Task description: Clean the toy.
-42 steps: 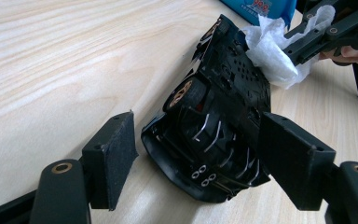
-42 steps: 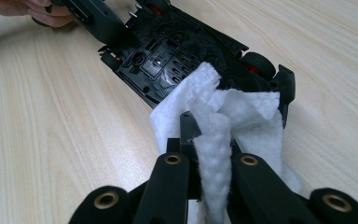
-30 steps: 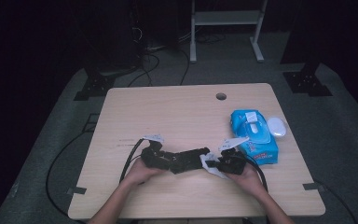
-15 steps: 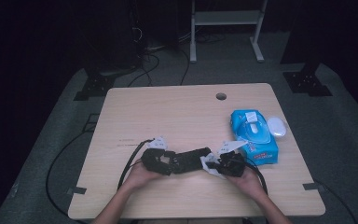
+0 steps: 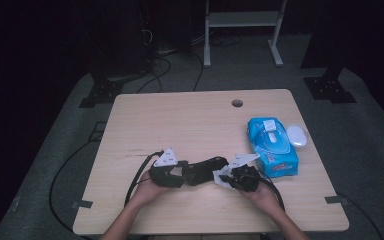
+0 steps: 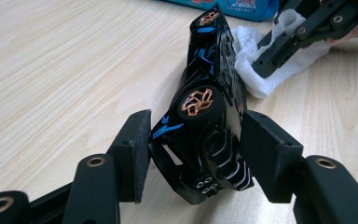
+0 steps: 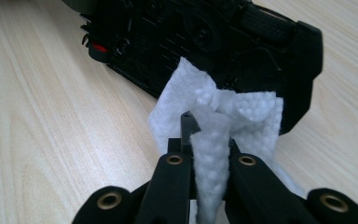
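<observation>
At the near edge of the pale wooden table (image 5: 180, 120), the person held a black toy car with blue stripes and copper-coloured wheels (image 6: 208, 107) tipped up on its side between the two tools. The left gripper (image 6: 193, 154) had its jaws clamped on the car's end, one black pad pressed against each flank, the exhaust end pointing back toward the hand. From above, the car (image 5: 202, 170) lay lengthwise between both hands, just in front of the person. The right gripper (image 7: 208, 154) had its jaws pinched together on a crumpled white wet wipe (image 7: 219, 112), and the wipe was pressed against the car's black underside (image 7: 200, 37). Off to the right, near that hand, lay a blue soft pack of wipes (image 5: 271, 146) with its white lid flap (image 5: 297, 135) open beside it. Black cables (image 5: 137, 175) trailed off the table's front.
</observation>
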A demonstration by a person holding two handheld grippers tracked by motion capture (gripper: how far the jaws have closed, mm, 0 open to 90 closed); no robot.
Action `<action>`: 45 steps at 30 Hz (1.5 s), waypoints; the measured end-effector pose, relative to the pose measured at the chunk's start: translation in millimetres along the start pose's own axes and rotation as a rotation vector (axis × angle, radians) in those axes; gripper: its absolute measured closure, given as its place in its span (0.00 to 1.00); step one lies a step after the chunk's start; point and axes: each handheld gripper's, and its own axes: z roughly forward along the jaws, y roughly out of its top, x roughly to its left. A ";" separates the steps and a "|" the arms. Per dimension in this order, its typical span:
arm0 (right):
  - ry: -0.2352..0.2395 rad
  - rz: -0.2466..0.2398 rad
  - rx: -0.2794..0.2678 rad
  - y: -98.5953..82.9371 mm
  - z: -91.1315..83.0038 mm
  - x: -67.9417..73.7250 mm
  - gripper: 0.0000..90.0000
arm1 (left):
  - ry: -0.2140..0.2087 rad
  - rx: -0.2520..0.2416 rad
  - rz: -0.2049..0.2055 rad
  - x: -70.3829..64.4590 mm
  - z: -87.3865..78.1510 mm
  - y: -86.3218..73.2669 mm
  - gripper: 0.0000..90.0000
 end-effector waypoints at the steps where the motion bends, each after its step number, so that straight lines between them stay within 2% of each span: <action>1: 0.001 0.002 0.001 0.1 0.3 0.3 0.98 | 0.002 -0.003 0.009 -0.3 -0.1 0.0 0.49; 6: 0.006 0.011 0.005 -0.6 1.7 -1.2 0.98 | 0.024 -0.005 0.067 -4.7 -1.2 1.0 0.51; 11: 0.015 0.023 0.008 -0.8 1.9 -3.2 0.98 | 0.017 -0.022 0.101 -7.1 -2.6 -0.2 0.52; 12: 0.013 0.026 0.011 -0.9 1.8 -4.1 0.98 | 0.009 -0.045 0.104 -8.1 -4.1 -0.9 0.56; 13: 0.014 0.028 0.011 -1.2 1.9 -5.1 0.98 | 0.003 -0.047 0.113 -9.0 -4.9 -0.6 0.60; 16: 0.015 0.040 0.012 -1.5 2.1 -6.0 0.98 | 0.007 -0.023 0.143 -12.1 -3.1 -0.7 0.62; 19: 0.015 0.038 0.012 -1.4 2.3 -6.1 0.98 | 0.014 0.007 0.135 -11.5 1.5 -2.7 0.62; 20: 0.018 0.039 0.014 -1.4 1.9 -6.1 0.98 | 0.018 0.009 0.126 -11.2 2.7 -3.2 0.57; 24: 0.028 0.039 0.006 0.2 -3.0 -7.6 0.98 | 0.002 0.007 0.118 -10.0 3.4 -3.9 0.60; 27: 0.076 0.042 -0.025 4.8 -14.2 -6.0 0.98 | -0.020 0.008 0.118 -9.6 4.0 -4.2 0.64; 29: 0.134 0.053 -0.069 9.4 -24.0 -3.1 0.98 | -0.024 0.006 0.117 -9.6 4.3 -4.1 0.65; 32: 0.169 0.052 -0.142 22.0 -34.1 5.9 0.98 | -0.026 0.005 0.115 -9.5 4.5 -4.4 0.65; 35: 0.170 0.036 -0.180 40.8 -29.5 13.1 0.98 | -0.036 0.013 0.095 -11.3 8.5 -5.3 0.63; 37: 0.159 0.021 -0.184 53.2 -19.5 16.9 0.98 | -0.022 0.032 0.125 -14.4 12.8 -5.8 0.60; 38: 0.159 0.021 -0.184 53.2 -19.5 16.9 0.98 | -0.022 0.032 0.125 -14.4 12.8 -5.8 0.64; 39: 0.152 0.012 -0.167 62.8 -6.4 21.4 0.98 | -0.019 0.028 0.121 -14.6 13.2 -5.8 0.64; 41: 0.109 -0.014 -0.135 66.2 5.5 25.5 0.98 | -0.016 0.026 0.123 -13.8 12.7 -6.2 0.65; 42: 0.105 -0.012 -0.143 65.5 7.6 24.4 0.98 | -0.016 0.022 0.115 -13.4 12.6 -6.6 0.65; 44: 0.060 -0.004 -0.144 65.2 6.8 21.1 0.98 | -0.016 0.016 0.106 -13.9 13.7 -6.5 0.65; 45: 0.053 0.002 -0.142 65.5 6.8 22.3 0.98 | -0.012 0.022 0.119 -14.3 13.8 -5.9 0.65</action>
